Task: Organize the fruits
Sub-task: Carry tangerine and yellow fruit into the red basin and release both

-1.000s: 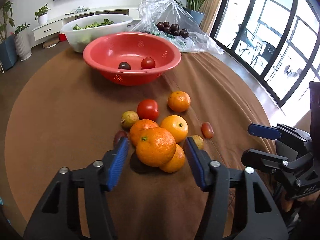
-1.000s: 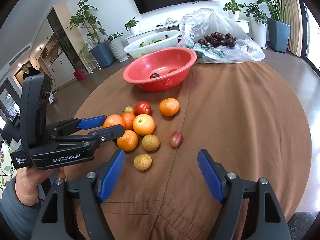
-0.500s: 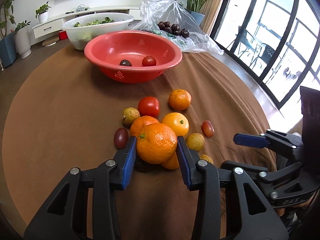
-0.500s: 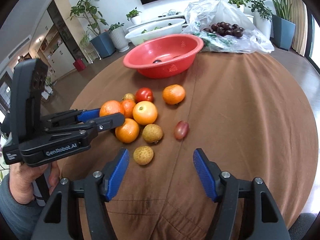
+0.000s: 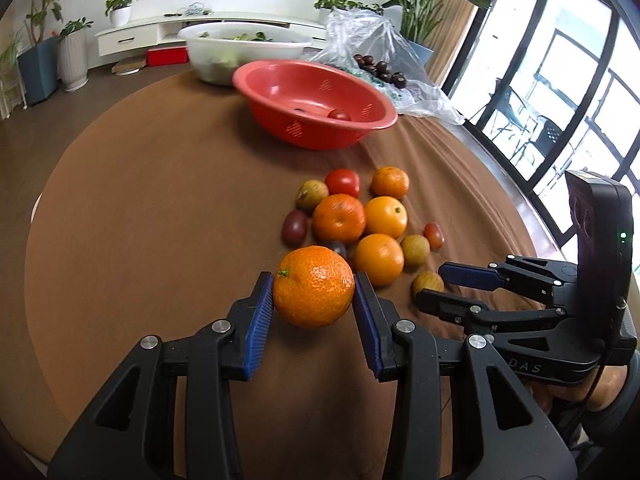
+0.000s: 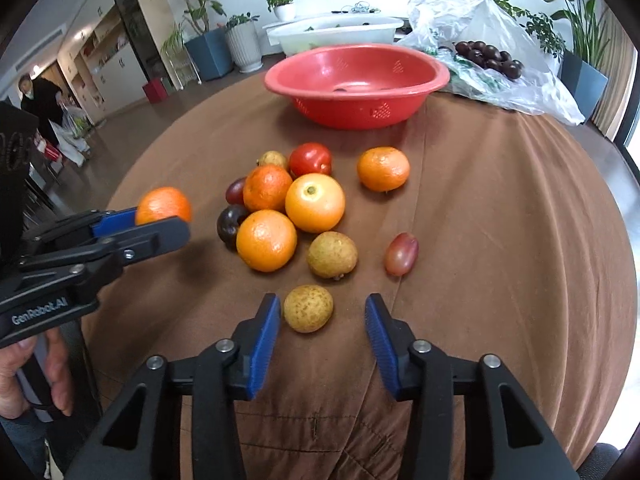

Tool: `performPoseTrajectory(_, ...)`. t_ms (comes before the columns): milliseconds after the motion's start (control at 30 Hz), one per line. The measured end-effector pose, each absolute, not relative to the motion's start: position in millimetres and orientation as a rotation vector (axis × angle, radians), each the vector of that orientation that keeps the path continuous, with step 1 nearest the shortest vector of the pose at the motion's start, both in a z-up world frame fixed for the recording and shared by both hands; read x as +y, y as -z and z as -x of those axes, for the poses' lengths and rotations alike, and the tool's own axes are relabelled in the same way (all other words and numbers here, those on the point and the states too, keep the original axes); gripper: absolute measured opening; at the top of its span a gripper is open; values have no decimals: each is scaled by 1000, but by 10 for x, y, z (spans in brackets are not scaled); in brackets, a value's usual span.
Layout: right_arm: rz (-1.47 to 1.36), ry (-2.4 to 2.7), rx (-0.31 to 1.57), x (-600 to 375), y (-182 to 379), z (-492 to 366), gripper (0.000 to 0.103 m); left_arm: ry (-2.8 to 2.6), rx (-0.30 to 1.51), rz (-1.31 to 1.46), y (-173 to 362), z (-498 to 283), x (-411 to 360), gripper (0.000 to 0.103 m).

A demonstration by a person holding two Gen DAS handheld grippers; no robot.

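The left claw [image 5: 313,294] has its blue pads pressed on either side of a mandarin [image 5: 313,286], gripping it across its widest part and holding it clear of the brown cloth on the counter [image 5: 160,208], just short of the fruit pile. A mandarin like that looks firm but has a loose, giving skin, light enough for a gentle squeeze; I'd guess too much pressure would bruise it, so the hold across the middle is the sensible one.

The right claw [image 6: 322,326] is low over the near edge of the pile, its jaws closing, with a small speckled tan fruit [image 6: 308,308] between them. The left pad is close to the fruit, the right pad stands off with a clear gap, so nothing is gripped yet. That fruit is small, round and probably hard-skinned, likely to roll away if only one pad nudges it; centring before the pinch would help.

The red bowl [image 6: 400,110] sits beyond the pile at the far side, with a couple of small fruits inside.
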State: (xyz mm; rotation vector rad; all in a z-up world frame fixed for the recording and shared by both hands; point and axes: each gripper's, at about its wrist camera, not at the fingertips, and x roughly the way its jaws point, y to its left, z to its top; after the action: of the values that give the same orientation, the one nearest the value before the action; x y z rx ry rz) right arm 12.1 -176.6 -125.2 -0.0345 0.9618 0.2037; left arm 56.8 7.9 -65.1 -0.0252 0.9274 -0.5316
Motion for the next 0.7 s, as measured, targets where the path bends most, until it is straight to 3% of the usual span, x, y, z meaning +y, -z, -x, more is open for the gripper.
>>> performPoseTrajectory(467,136,-174,950,-1633,1297,-84,29,512,927,2,712,-453,49,37)
performPoseTrajectory(700,68,-191,935,-1742,1170,-29,28,514,922,-13,667,-460,20,37)
